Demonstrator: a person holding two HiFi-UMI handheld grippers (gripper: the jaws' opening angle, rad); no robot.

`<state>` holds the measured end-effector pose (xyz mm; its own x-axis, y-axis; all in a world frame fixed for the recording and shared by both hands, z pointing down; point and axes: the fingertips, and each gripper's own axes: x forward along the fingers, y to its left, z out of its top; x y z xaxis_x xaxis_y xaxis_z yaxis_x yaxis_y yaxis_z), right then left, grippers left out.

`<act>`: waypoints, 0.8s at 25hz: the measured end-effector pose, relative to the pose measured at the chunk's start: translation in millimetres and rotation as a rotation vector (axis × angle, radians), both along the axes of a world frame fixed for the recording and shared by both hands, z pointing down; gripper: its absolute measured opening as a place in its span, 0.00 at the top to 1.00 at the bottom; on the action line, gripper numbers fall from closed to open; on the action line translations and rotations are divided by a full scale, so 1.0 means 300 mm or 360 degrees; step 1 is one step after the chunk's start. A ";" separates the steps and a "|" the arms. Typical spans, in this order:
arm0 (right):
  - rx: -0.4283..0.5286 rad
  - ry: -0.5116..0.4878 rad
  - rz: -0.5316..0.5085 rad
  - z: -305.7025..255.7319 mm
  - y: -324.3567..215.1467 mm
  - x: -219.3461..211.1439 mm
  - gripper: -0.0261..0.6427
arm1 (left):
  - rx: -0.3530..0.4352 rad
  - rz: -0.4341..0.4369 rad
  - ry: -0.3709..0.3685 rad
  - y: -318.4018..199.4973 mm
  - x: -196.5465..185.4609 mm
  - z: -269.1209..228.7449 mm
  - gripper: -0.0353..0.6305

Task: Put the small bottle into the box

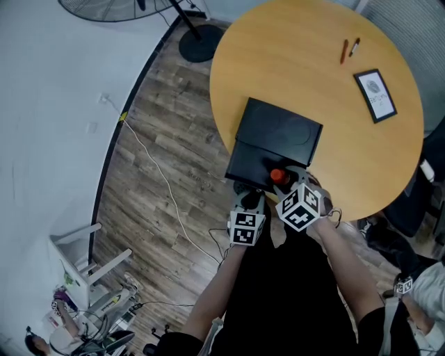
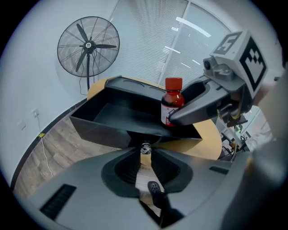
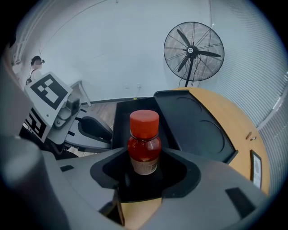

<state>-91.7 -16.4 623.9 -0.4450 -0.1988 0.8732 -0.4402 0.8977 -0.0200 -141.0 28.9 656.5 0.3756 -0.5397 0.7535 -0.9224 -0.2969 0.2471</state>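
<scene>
A black box lies open at the near edge of the round wooden table (image 1: 361, 160), with its tray (image 1: 257, 161) toward me and its lid (image 1: 284, 129) folded back. My right gripper (image 3: 144, 157) is shut on the small bottle (image 3: 144, 143), which has amber content and a red cap. It holds the bottle (image 1: 278, 176) upright over the tray's near right part, and the left gripper view also catches the bottle (image 2: 172, 104) standing there. My left gripper (image 2: 144, 152) has its jaws nearly together, pinching the tray's near edge (image 2: 135, 130) at a small metal stud.
Two pens (image 1: 349, 49) and a framed card (image 1: 375, 95) lie on the far side of the table. A standing fan (image 1: 118, 8) and its base (image 1: 201, 42) are on the wooden floor beyond, along with a white cable (image 1: 156, 174). A white rack (image 1: 83, 264) is at lower left.
</scene>
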 end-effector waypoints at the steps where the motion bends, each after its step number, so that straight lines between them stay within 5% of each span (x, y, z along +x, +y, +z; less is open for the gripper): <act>1: 0.0001 0.0018 -0.0009 0.008 0.000 -0.004 0.63 | -0.0003 0.0004 0.0000 0.001 -0.001 0.001 0.85; 20: -0.0008 0.0138 -0.0068 0.089 -0.017 -0.042 0.63 | -0.0007 0.0031 -0.0002 -0.004 0.003 -0.004 0.85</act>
